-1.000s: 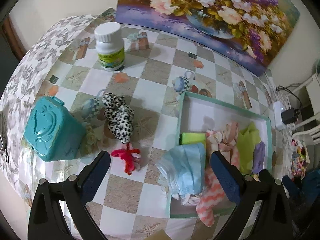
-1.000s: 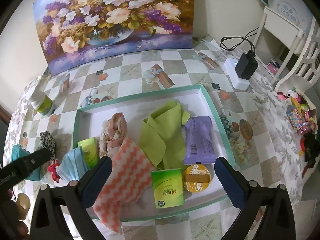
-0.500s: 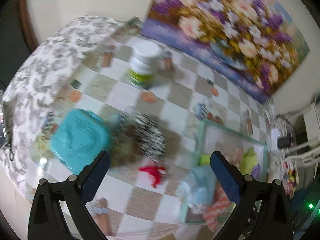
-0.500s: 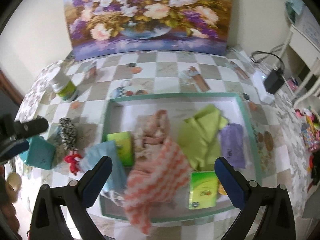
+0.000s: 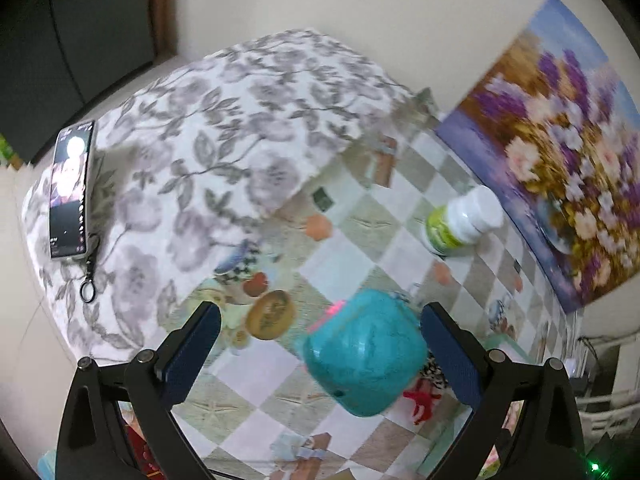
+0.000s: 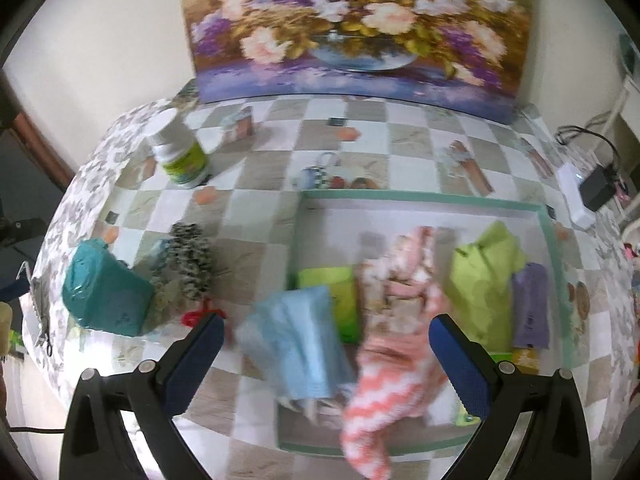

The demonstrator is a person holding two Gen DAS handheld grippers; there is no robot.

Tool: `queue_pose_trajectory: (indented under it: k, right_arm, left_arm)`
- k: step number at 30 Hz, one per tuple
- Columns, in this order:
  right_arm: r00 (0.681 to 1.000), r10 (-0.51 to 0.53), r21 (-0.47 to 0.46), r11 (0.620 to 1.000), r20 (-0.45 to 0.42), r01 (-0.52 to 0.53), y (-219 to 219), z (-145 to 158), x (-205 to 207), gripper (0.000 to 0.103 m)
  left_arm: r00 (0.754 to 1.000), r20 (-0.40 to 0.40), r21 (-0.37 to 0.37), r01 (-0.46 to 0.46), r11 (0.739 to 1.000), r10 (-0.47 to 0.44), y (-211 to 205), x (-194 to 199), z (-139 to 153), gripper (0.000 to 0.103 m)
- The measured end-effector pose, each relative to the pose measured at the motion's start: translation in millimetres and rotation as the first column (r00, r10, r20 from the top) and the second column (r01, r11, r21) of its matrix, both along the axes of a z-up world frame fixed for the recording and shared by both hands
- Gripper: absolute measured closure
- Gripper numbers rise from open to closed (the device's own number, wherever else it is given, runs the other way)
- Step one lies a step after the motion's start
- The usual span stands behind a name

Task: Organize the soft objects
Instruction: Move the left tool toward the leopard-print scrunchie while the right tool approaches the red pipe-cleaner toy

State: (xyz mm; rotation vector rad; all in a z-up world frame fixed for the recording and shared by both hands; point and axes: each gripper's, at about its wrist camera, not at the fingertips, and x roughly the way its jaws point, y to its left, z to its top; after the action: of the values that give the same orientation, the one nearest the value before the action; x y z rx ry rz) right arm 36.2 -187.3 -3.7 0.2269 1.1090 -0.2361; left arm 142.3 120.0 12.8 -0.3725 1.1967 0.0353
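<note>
A green-rimmed tray (image 6: 420, 199) holds soft items: a light blue cloth (image 6: 300, 344) draped over its left rim, an orange-and-white zigzag cloth (image 6: 384, 392) hanging over the front rim, a pink patterned cloth (image 6: 404, 276), a lime cloth (image 6: 486, 276) and a purple packet (image 6: 530, 308). A black-and-white spotted soft toy (image 6: 191, 260) and a small red soft item (image 6: 200, 314) lie left of the tray. My right gripper (image 6: 326, 356) is open above the blue cloth. My left gripper (image 5: 320, 344) is open, above a teal box (image 5: 364, 360).
A white-capped green bottle (image 6: 180, 152) stands at the back left. A flower painting (image 6: 360, 28) leans on the wall. A phone (image 5: 70, 188) lies on the floral cloth at the table's left end. A charger and cable (image 6: 592, 184) sit at the right edge.
Both grippers swung left. The left view now faces the table's left end and the teal box. The right view has shifted from the tray's middle toward its left rim.
</note>
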Motion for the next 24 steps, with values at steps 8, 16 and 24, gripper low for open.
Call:
queue_pose_trajectory:
  k: [8,16,24]
  right_arm:
    - [0.992,0.127,0.050,0.991,0.010,-0.127,42.0,-9.9,23.8,0.000]
    - [0.972,0.234,0.079,0.969,0.017,-0.235,74.1,-23.7,34.6,0.000]
    - [0.951,0.310,0.107,0.946,-0.015,-0.306,90.3,-40.5,41.7,0.002]
  left_arm:
    - [1.000,-0.007,-0.011,0.010,1.000,-0.010,0.1,3.4,-0.8,0.003]
    - [0.993,0.005,0.003,0.116,0.993,-0.116,-32.8,3.7,4.5,0.003]
    - [0.984,0.000,0.005,0.176,0.984,-0.176,-54.6,6.9,1.0,0.003]
